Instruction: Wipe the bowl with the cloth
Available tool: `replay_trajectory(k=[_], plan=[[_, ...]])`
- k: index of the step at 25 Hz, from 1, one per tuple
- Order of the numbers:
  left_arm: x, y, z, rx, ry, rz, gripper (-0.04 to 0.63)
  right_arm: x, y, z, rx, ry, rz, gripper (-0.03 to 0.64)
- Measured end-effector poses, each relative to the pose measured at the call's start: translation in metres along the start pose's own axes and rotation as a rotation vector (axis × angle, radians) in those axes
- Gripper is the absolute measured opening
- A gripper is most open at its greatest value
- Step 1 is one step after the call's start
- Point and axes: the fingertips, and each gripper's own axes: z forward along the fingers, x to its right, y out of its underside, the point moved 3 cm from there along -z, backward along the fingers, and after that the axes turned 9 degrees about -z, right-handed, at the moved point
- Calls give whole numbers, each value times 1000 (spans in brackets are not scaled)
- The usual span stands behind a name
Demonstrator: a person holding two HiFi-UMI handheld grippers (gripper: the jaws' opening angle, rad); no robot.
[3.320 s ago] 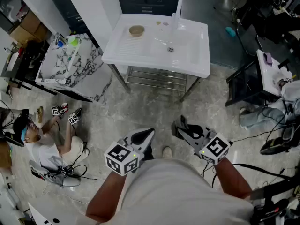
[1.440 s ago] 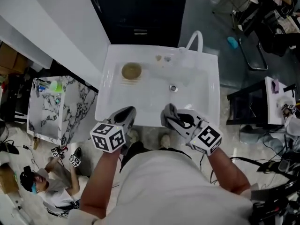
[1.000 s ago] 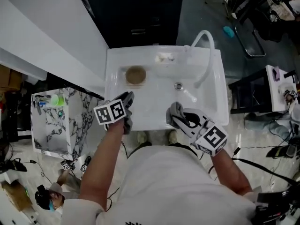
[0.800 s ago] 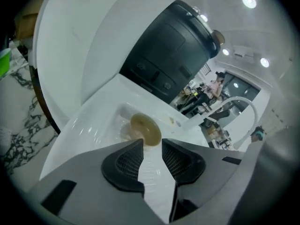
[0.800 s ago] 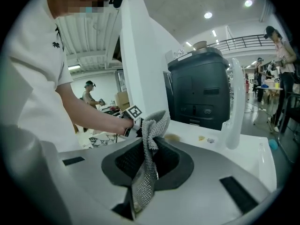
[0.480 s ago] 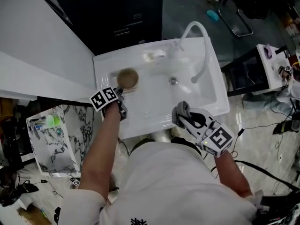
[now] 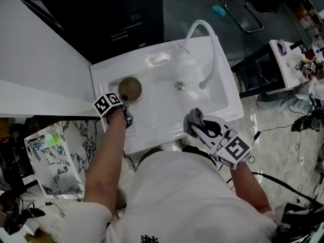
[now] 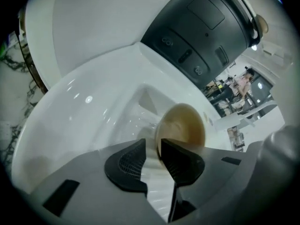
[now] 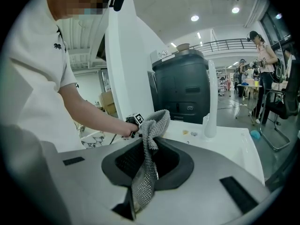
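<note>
A brown bowl stands on the left drainboard of the white sink. My left gripper reaches down to its near side. In the left gripper view the bowl fills the space just past my left gripper. Its near rim sits in the gap at the tips. The jaws have just been closing but still stand apart, and white sink shows between them. My right gripper hovers over the sink's front edge, shut on a grey knitted cloth. In the right gripper view the cloth hangs from my right gripper.
A curved white faucet arches over the basin, whose drain lies right of the bowl. A small pale object lies on the back ledge. A dark cabinet stands behind, and a marbled cabinet at the left.
The sink has come closer as I walked up to it. My left gripper reached forward and down to the bowl. My right gripper stayed near the front edge with the cloth.
</note>
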Motion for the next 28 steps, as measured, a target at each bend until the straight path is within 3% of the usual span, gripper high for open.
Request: replay_trajectory(k=[2,7,18,28], plan=[[-3,0,2,-6,-44,24,44,3,-1,0,-3,-5,-3,46],[4,-5,-4,38,-49,57,23,9,-1,-2,-8,-18,-13,46],[27,15,-57,138,-67,152,18,10,-12,-5,25,-107,-106,46],[68,87,-106,72,-25,163,18,6,-24,-3,75,-202,-151,46]])
